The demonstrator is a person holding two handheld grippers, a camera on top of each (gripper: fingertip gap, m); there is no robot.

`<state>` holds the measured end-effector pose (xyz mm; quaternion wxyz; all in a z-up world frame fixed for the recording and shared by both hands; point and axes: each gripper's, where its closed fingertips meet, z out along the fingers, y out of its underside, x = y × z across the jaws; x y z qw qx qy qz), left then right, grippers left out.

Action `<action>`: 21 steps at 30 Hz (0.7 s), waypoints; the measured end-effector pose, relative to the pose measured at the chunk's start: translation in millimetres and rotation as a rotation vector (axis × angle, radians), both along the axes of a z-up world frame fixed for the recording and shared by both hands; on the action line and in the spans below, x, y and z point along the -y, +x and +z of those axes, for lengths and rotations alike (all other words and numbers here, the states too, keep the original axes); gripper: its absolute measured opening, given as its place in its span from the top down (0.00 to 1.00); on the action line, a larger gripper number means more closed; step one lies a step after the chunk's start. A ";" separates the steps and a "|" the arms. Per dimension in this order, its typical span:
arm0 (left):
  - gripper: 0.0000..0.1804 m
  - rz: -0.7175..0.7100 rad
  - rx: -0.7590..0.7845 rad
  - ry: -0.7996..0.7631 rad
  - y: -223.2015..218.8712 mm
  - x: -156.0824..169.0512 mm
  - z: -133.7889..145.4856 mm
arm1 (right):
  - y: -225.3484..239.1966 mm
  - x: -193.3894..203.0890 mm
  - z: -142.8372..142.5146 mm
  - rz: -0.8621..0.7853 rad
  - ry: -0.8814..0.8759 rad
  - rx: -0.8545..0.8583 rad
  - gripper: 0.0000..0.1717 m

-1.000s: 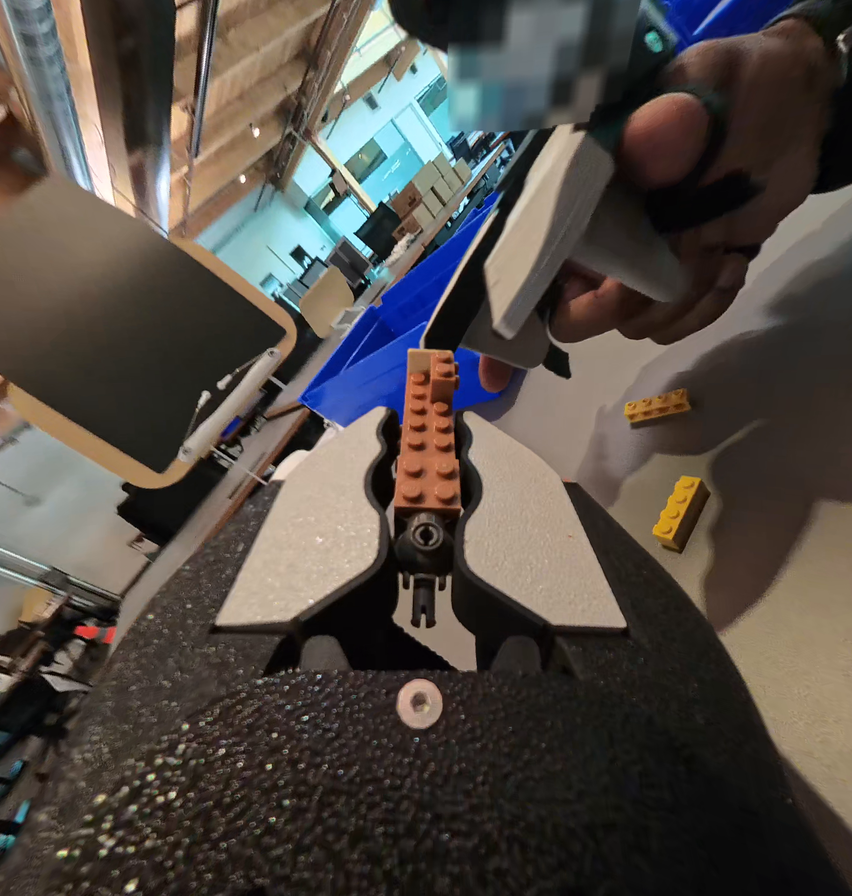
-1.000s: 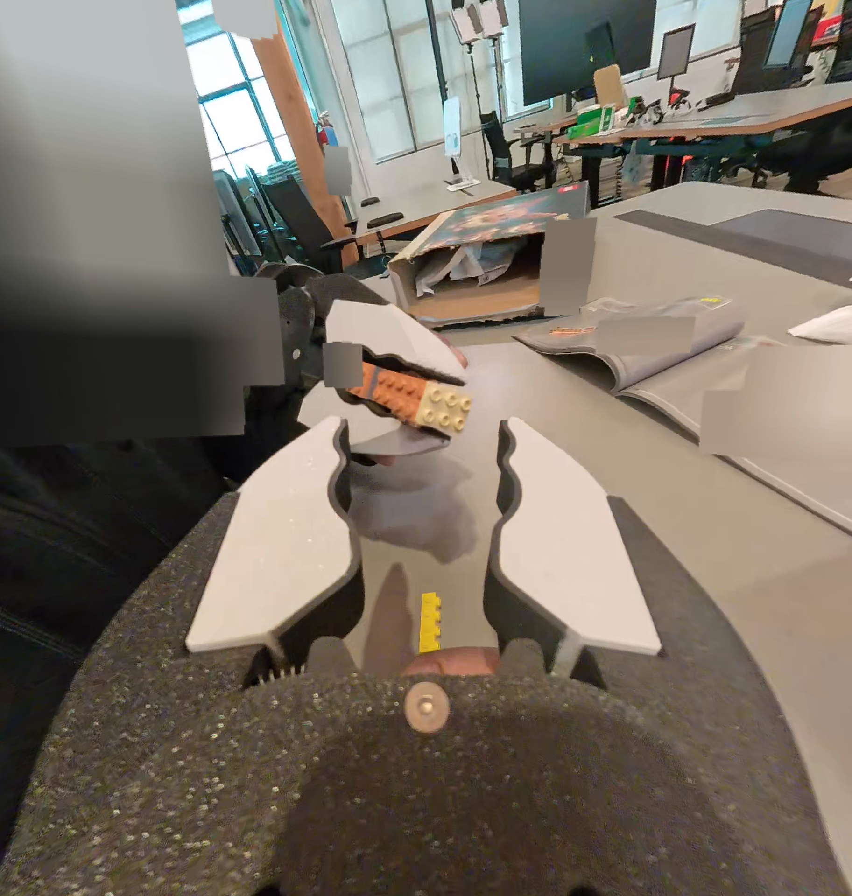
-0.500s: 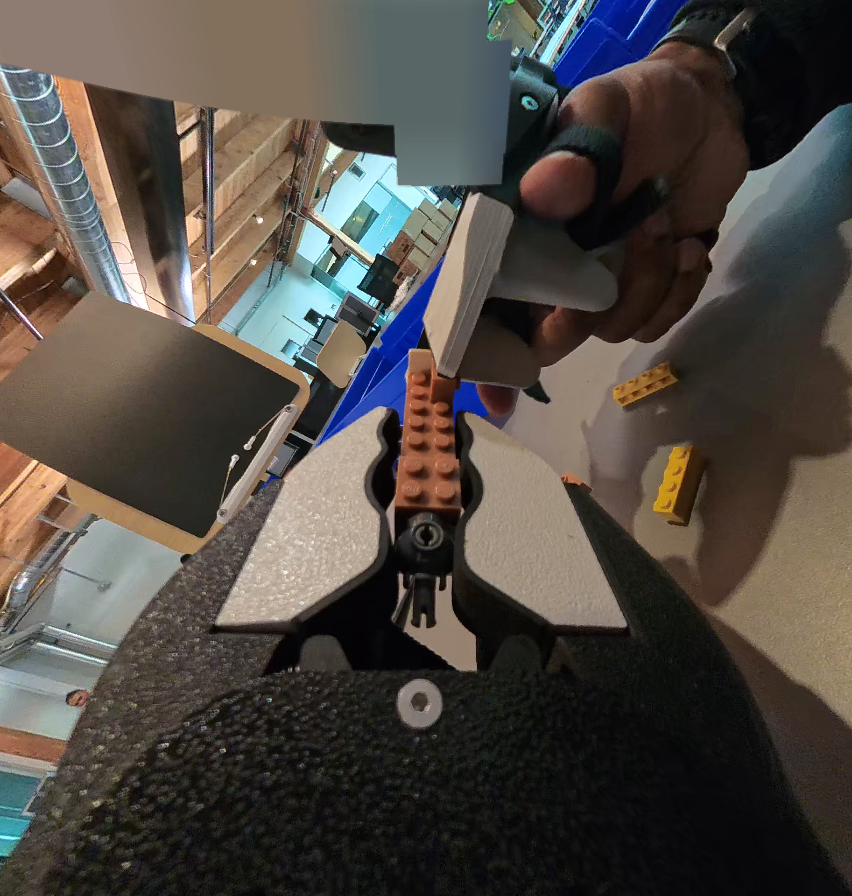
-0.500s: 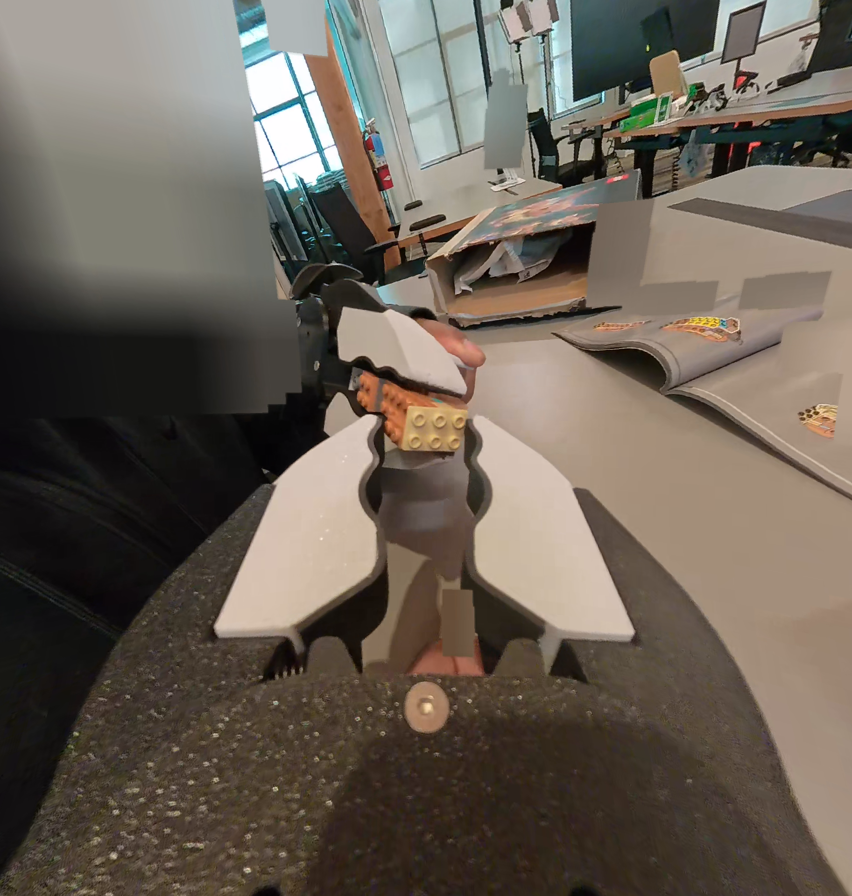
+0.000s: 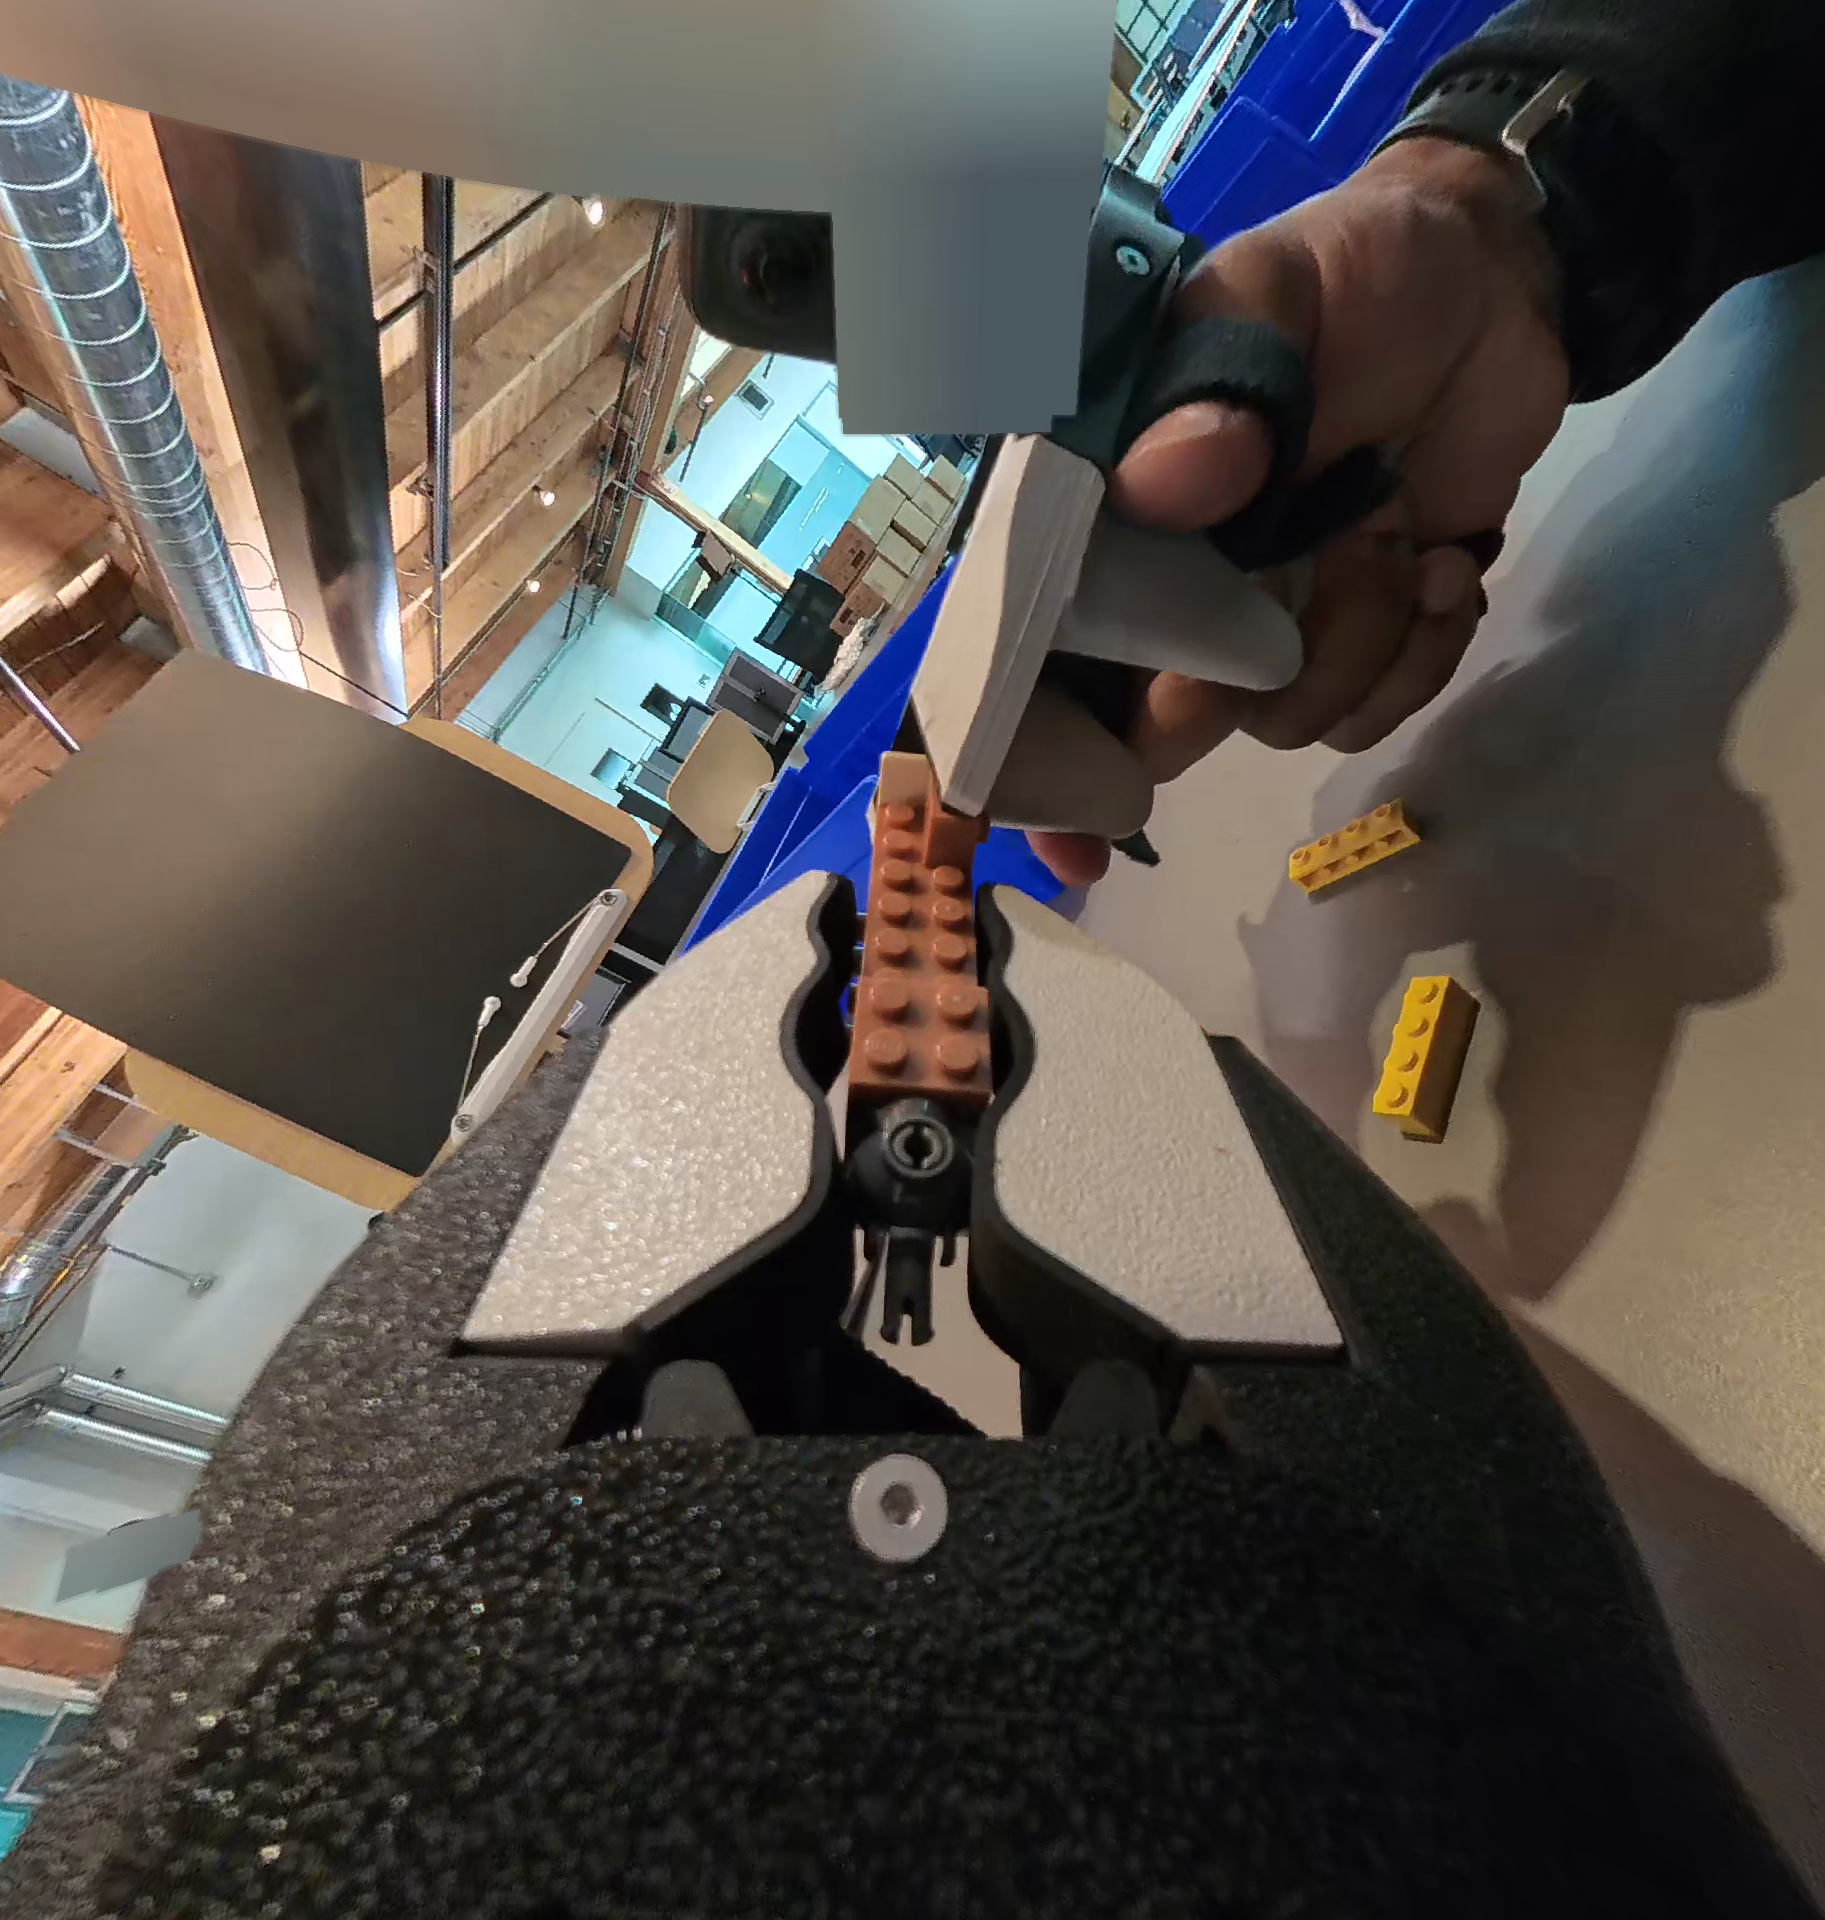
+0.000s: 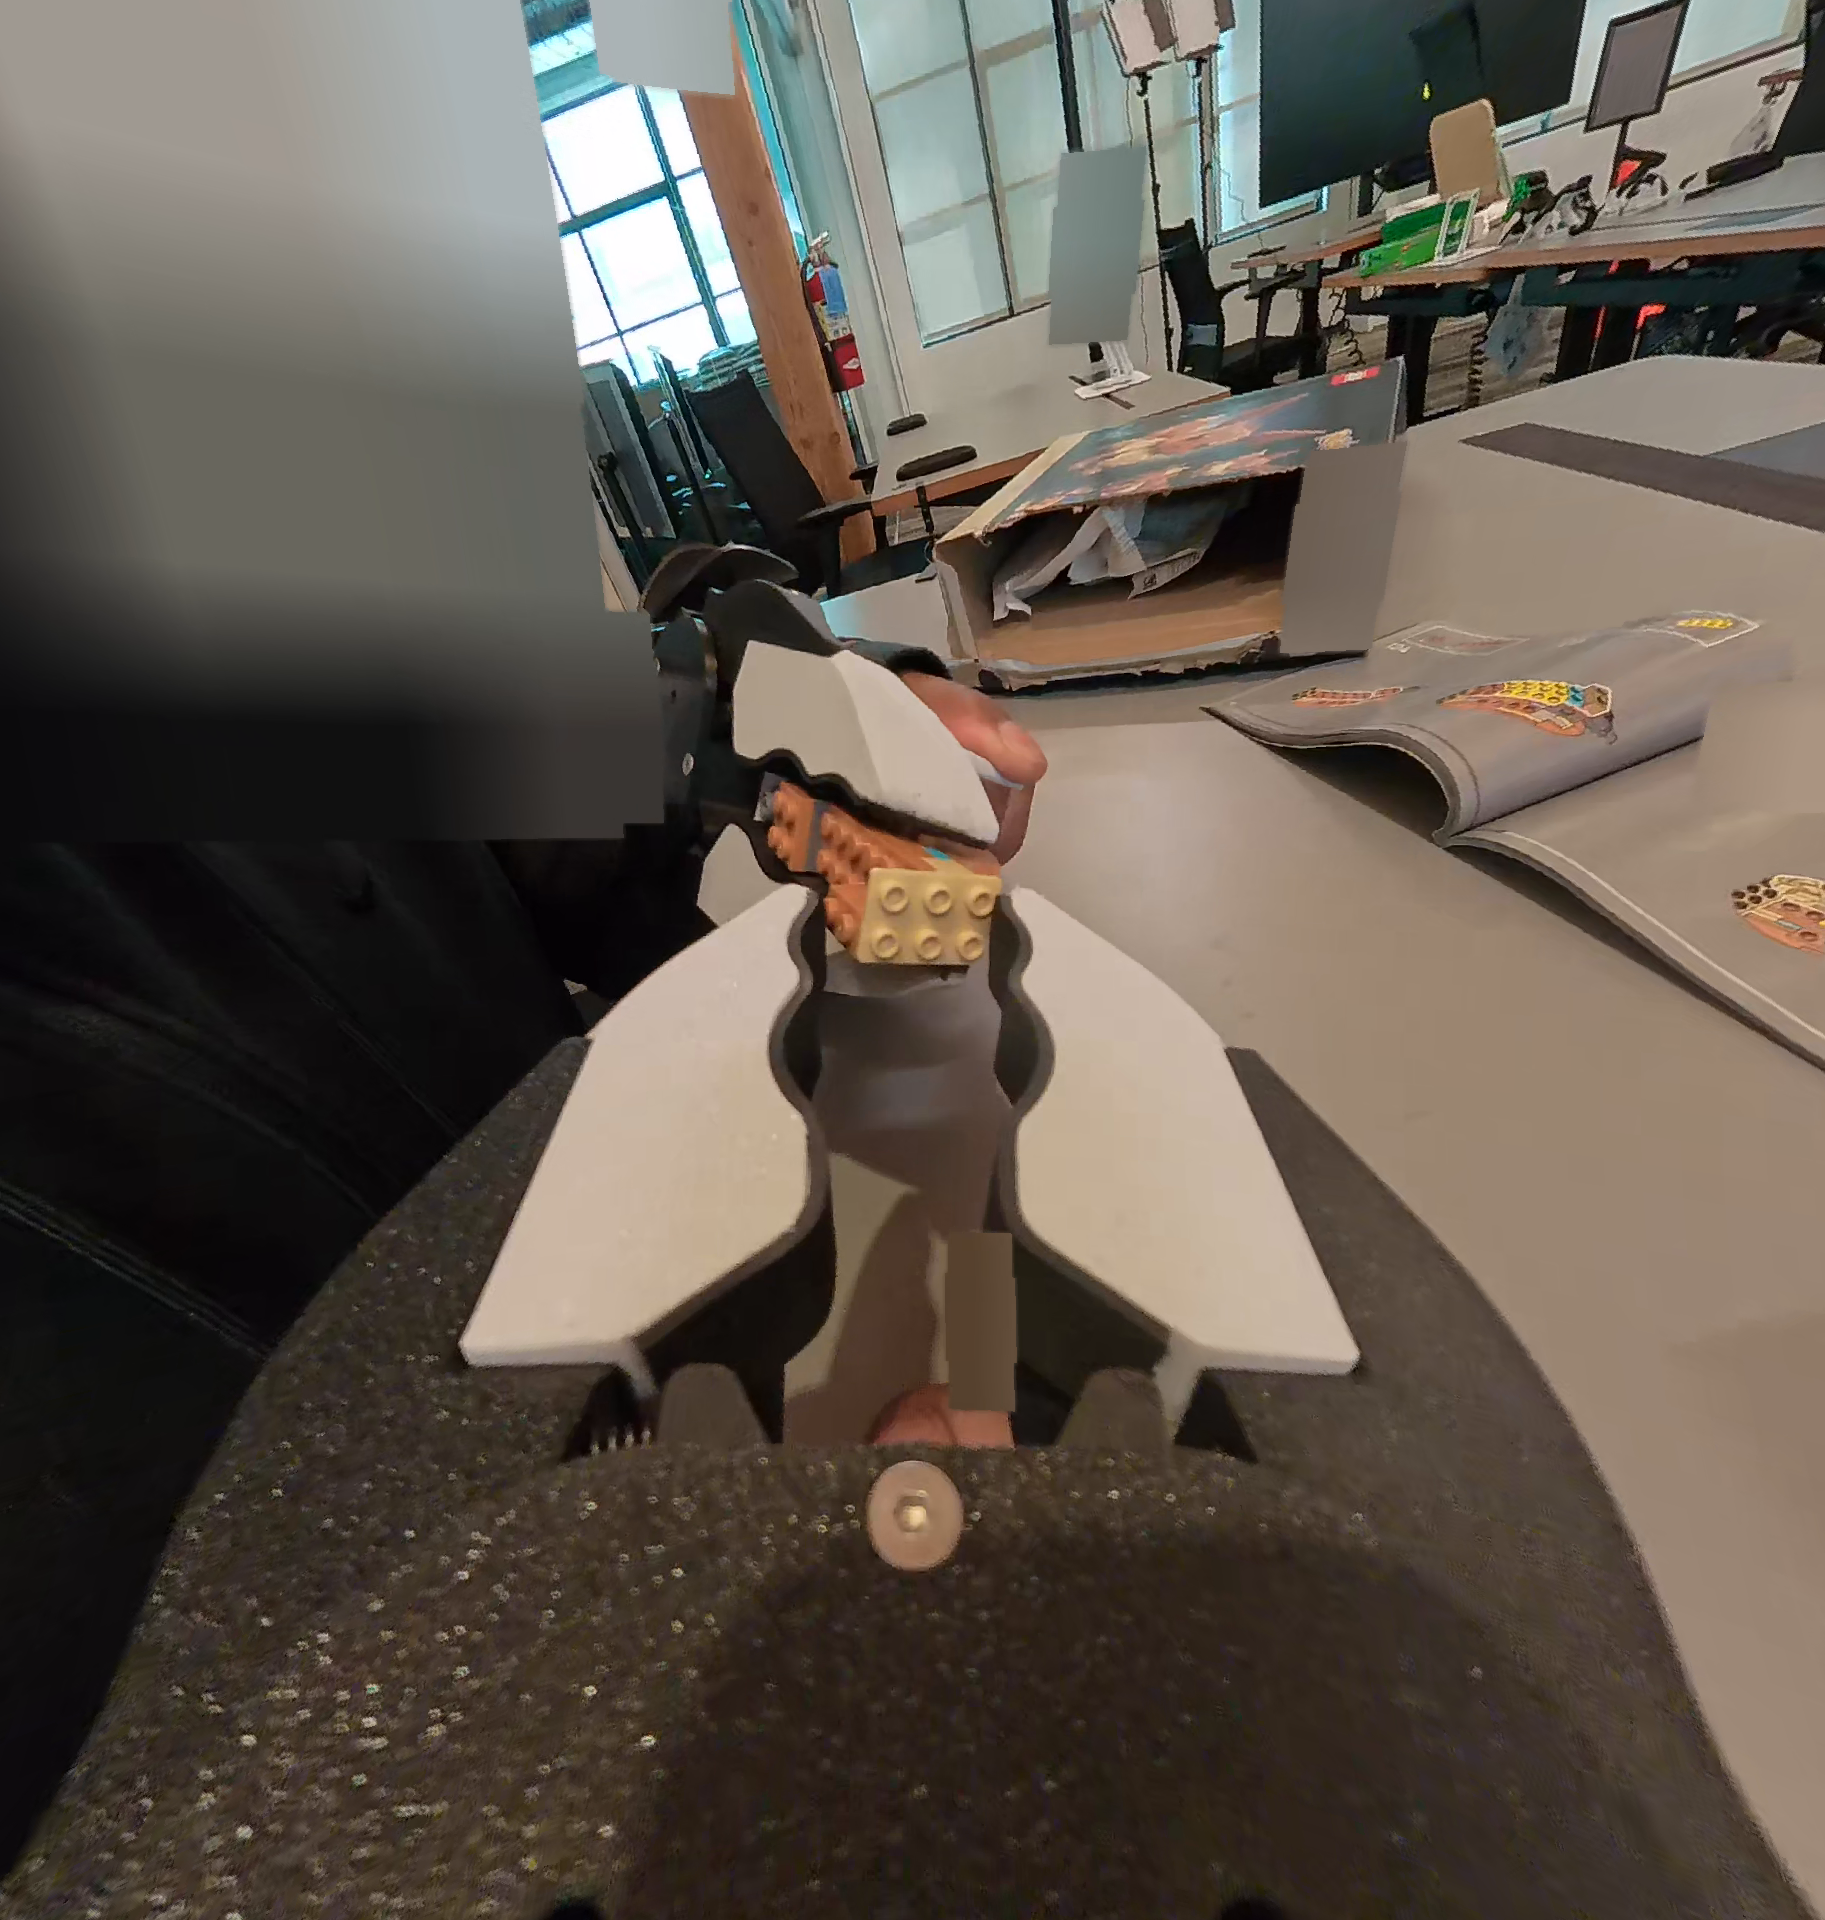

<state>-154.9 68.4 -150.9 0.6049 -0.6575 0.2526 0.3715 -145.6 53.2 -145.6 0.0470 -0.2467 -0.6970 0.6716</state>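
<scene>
My left gripper (image 5: 913,894) is shut on a brown studded brick assembly (image 5: 923,997) and holds it above the grey table; a black pin piece (image 5: 913,1148) hangs below it between my fingers. A tan brick (image 5: 900,774) sits on the assembly's far end. My right gripper (image 6: 908,920) is shut on that tan brick (image 6: 934,909), one pad on each of its sides. In the right wrist view the left gripper (image 6: 887,852) faces me with the brown assembly (image 6: 846,847) clamped in it. In the left wrist view the right gripper (image 5: 981,810) meets the assembly's tip, held by a hand.
Two yellow bricks (image 5: 1355,847) (image 5: 1425,1055) lie on the table to the right. Blue bins (image 5: 835,748) stand behind. An open booklet (image 6: 1510,727) and a torn cardboard box (image 6: 1126,582) lie on the table (image 6: 1303,1039) farther off. My two grippers' fingertips are within a few centimetres of each other.
My right gripper came up to the tan brick and its fingers closed from wide apart onto it, then stayed there. My left gripper kept its hold on the brown assembly.
</scene>
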 end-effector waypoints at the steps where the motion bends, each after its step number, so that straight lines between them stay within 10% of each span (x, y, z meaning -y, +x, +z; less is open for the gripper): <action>1: 0.88 -0.001 0.004 -0.007 0.1 -0.5 -0.9 | 0.0 -0.7 -1.1 0.000 0.002 0.007 0.82; 8: 0.88 0.033 0.125 -0.061 -10.1 -3.5 -9.4 | 1.9 -14.1 -8.2 0.010 0.118 -0.037 0.69; 21: 0.88 -0.054 0.762 -0.639 -13.4 10.6 -100.0 | -13.9 -32.3 -78.3 -0.039 0.665 -0.130 0.79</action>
